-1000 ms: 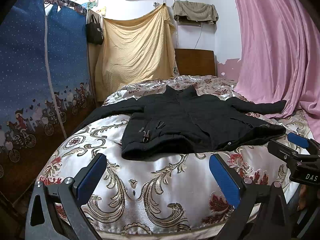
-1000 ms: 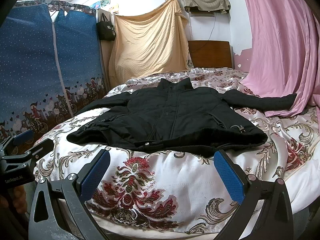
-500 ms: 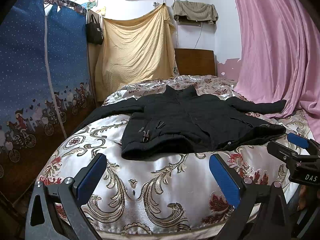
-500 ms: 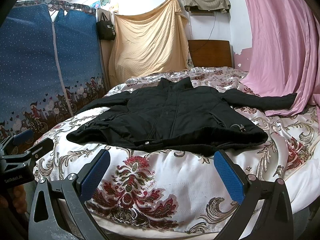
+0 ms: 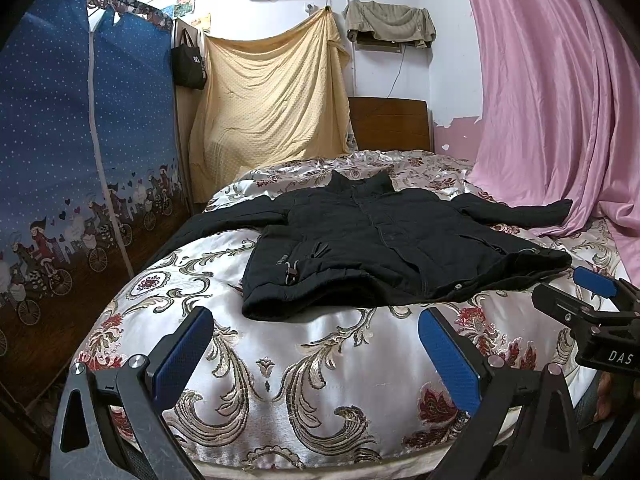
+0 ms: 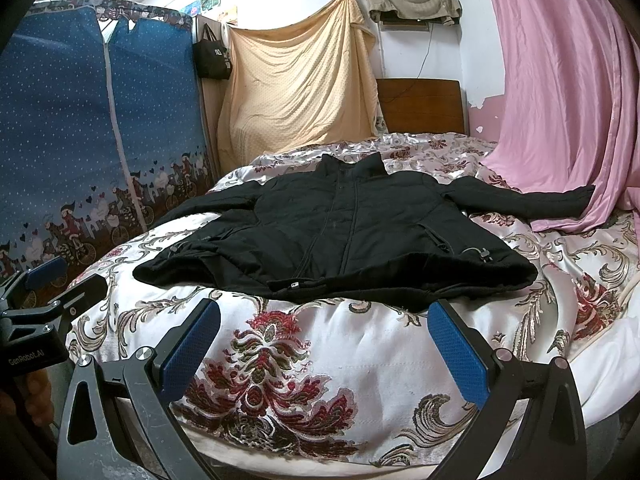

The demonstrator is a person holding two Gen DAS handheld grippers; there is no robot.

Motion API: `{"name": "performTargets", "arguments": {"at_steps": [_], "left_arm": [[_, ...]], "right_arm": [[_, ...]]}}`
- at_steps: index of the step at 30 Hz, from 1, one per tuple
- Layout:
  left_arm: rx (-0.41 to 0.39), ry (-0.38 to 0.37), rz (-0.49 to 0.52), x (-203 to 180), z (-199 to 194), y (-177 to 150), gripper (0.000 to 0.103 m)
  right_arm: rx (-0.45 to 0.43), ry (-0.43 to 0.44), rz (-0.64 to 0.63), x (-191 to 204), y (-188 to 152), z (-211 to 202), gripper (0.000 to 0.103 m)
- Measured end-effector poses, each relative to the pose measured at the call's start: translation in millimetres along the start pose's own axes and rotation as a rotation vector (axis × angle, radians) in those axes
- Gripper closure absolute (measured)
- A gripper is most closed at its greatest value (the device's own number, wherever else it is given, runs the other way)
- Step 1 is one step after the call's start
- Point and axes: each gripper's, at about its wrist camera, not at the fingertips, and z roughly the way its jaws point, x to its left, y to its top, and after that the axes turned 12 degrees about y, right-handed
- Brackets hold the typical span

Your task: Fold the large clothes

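Left wrist view: nothing moved in last second. Jacket (image 5: 384,248) flat on bed (image 5: 320,360), unfolded. Left gripper (image 5: 316,356), right gripper (image 6: 324,348) jaws apart, empty; folding not begun.

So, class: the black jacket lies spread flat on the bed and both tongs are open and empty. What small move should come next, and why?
Probably bring the right tongs forward to the outstretched sleeve on that side, ready to fold it across the body. The black jacket lies face up, unfolded, with both sleeves spread on the bedspread; the left tongs are also open, short of the hem.
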Motion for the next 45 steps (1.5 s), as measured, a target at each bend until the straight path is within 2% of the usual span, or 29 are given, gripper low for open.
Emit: {"name": "performTargets", "arguments": {"at_steps": [36, 41, 45], "left_arm": [[0.018, 0.002, 0.005, 0, 7, -1, 0.000], [0.037, 0.010, 0.012, -3, 10, -1, 0.000], [0.076, 0.001, 0.026, -3, 18, 8, 0.000]], "right_arm": [[0.016, 0.001, 0.008, 1, -6, 4, 0.001], [0.029, -0.045, 0.023, 4, -12, 2, 0.001], [0.069, -0.109, 0.048, -3, -3, 0, 0.001]]}}
